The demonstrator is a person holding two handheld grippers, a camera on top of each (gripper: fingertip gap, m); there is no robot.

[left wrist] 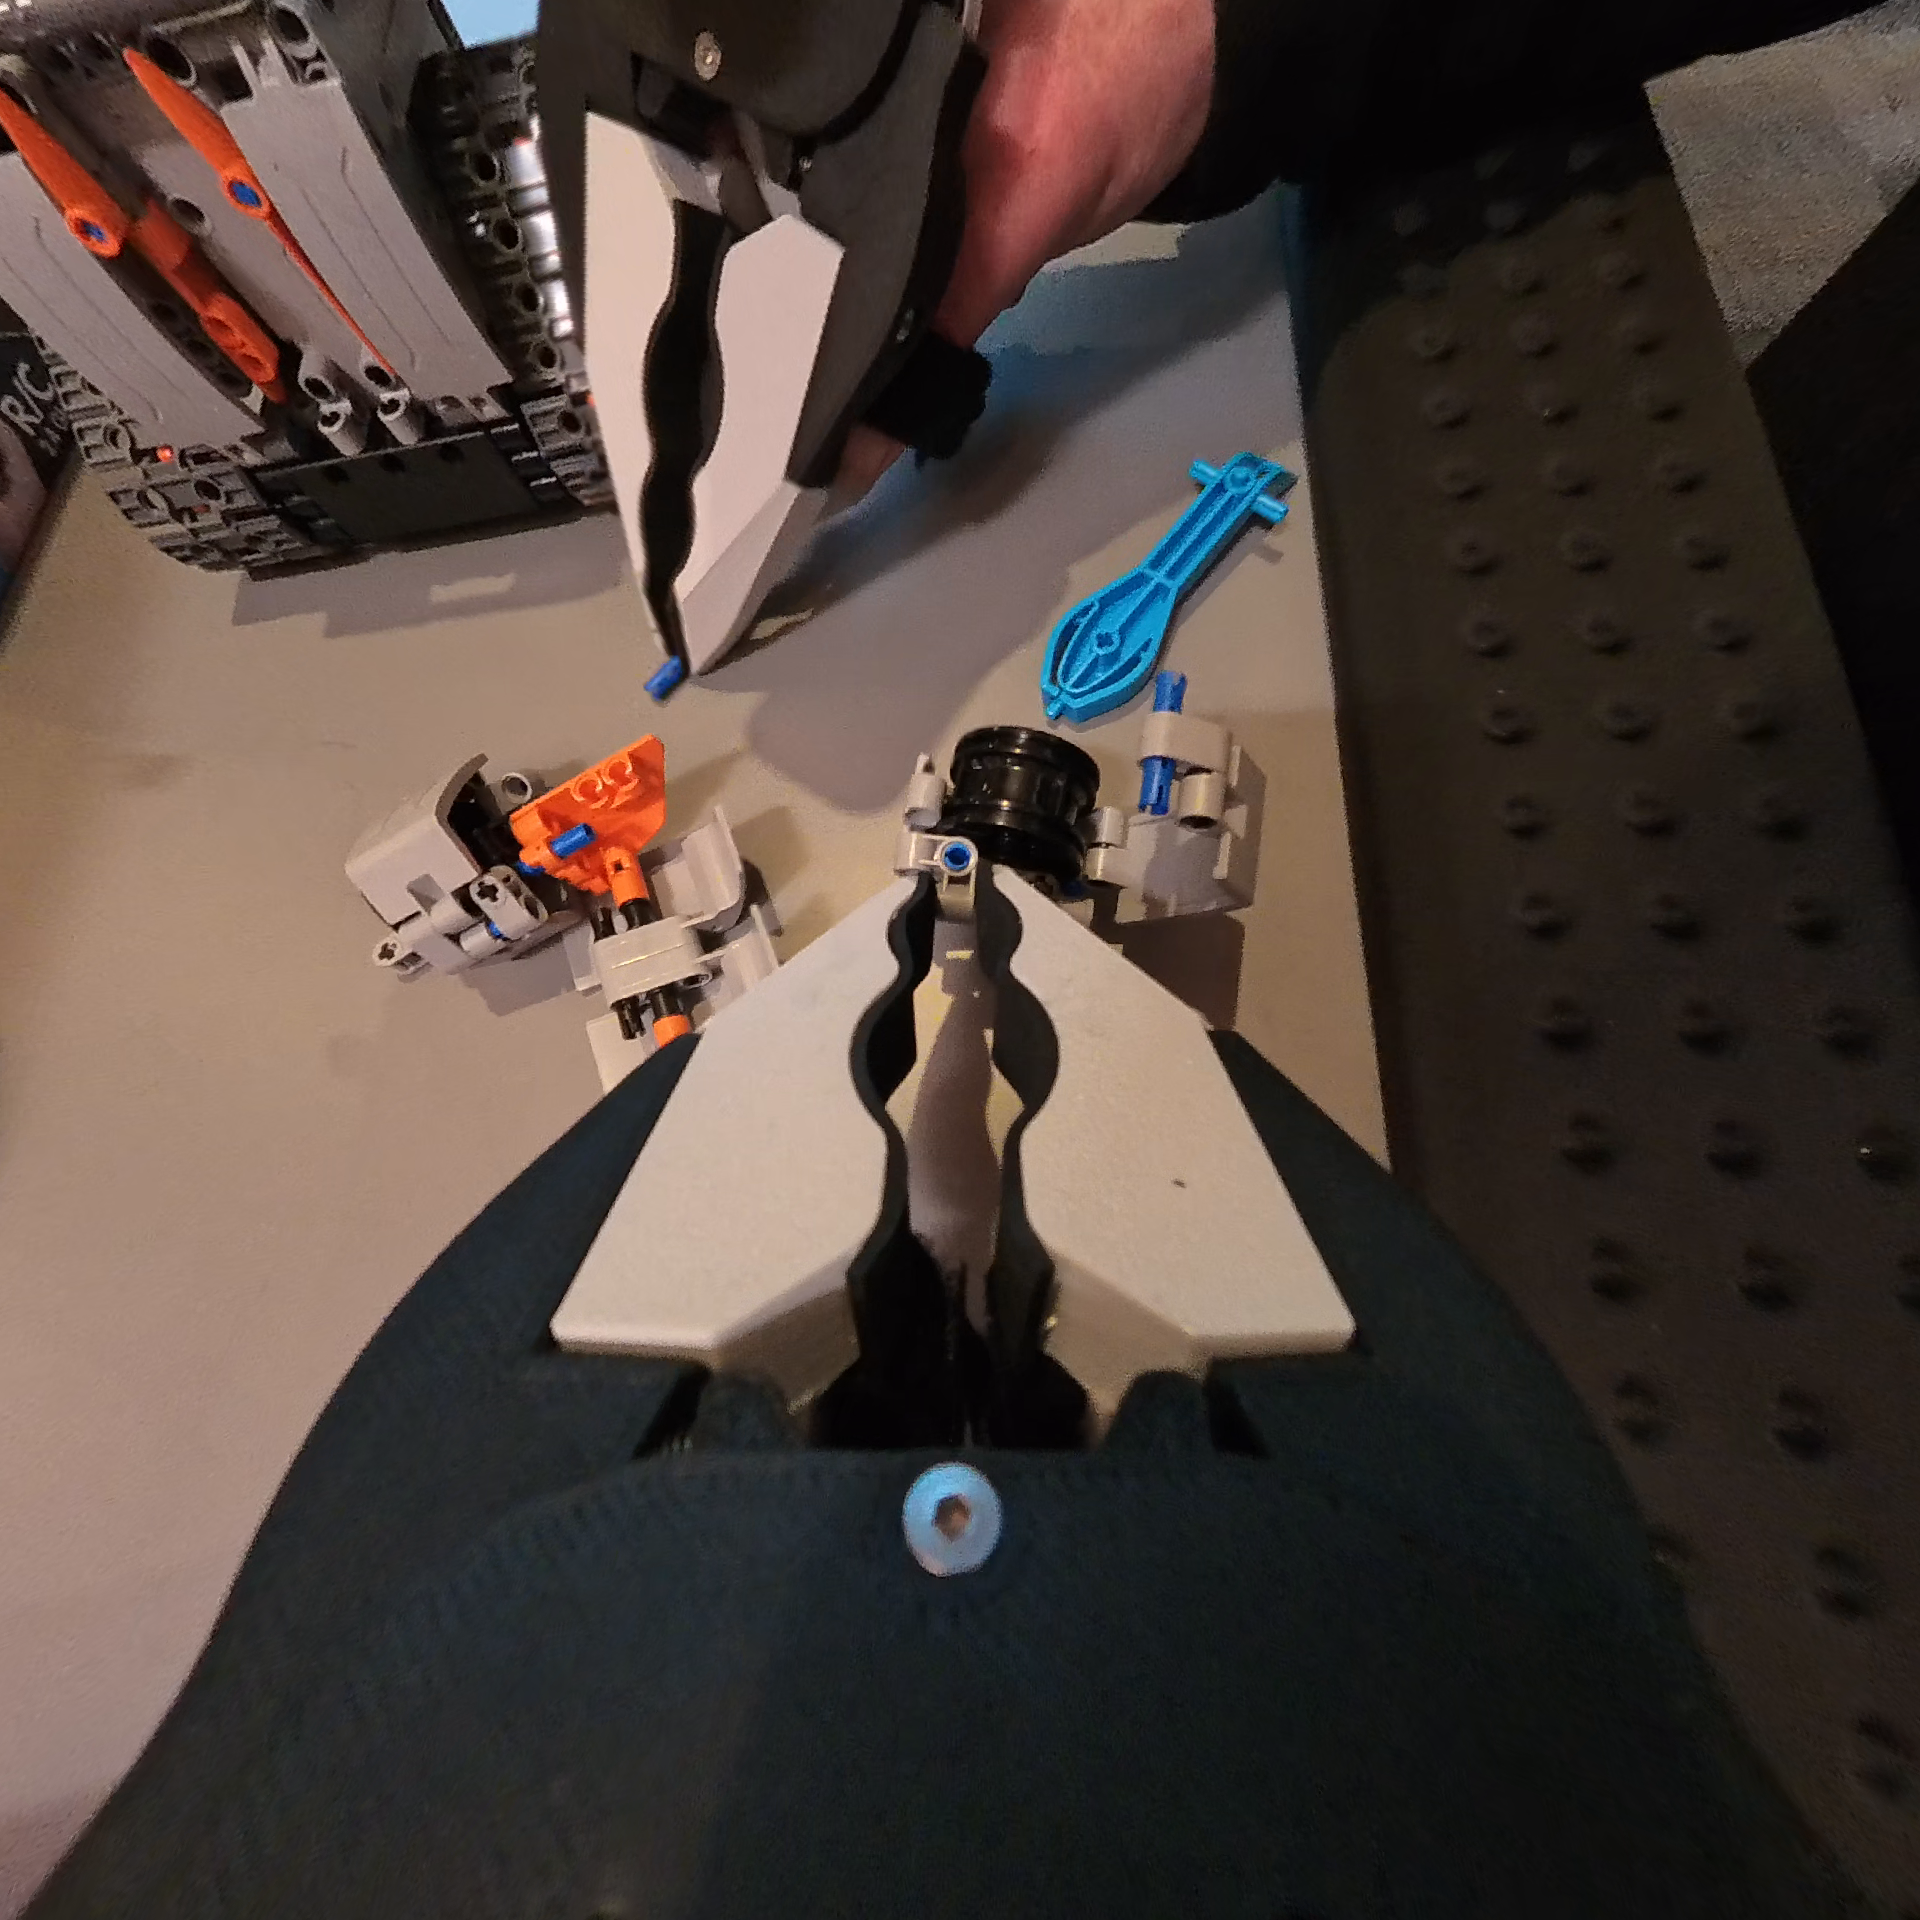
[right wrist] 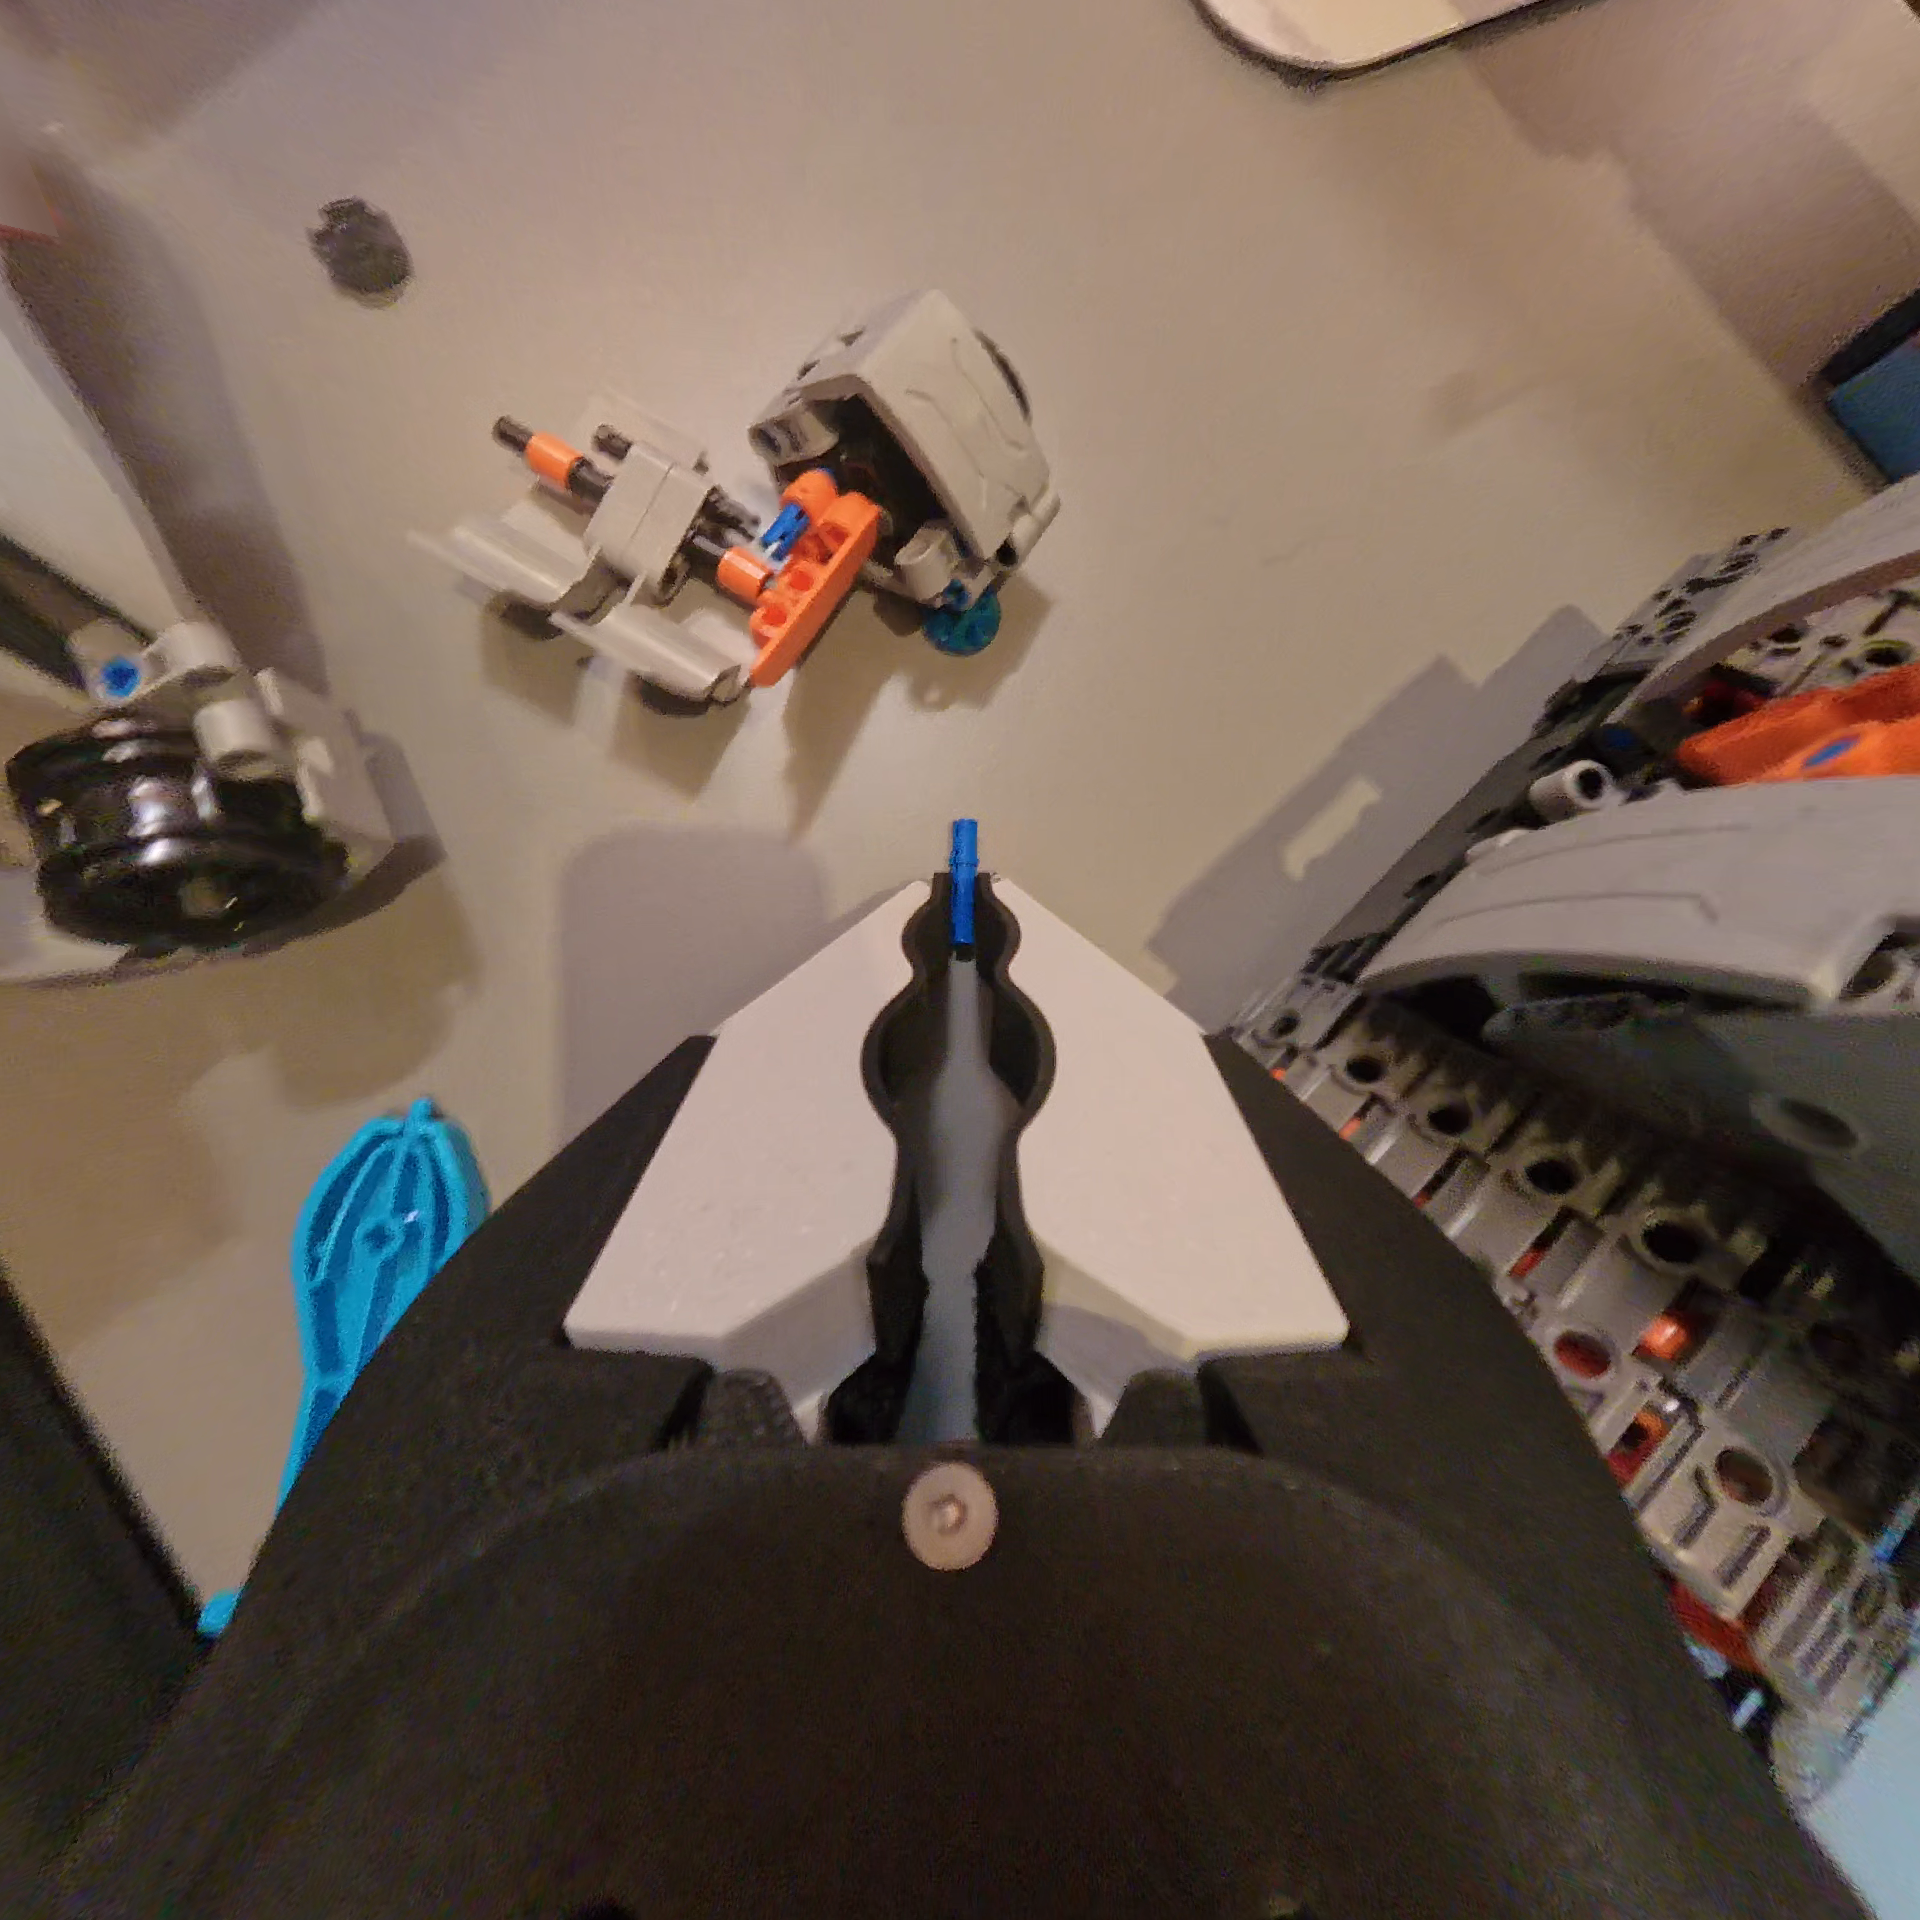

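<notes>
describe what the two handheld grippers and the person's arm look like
Both the left gripper and right gripper have textured black bodies, one silver hex screw at centre, and light grey wedge fingers lined with wavy black pads. The hand on the right gripper wears a black sleeve and a black finger strap.

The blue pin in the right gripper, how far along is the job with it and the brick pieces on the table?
Done: the blue pin is picked up, clamped in the right gripper. In hand: the left gripper is closed on a grey beam of the assembly with the black wheel. Left: the pin is not yet in any hole, the orange and grey assembly lies apart, and the blue tool lies untouched.
</notes>
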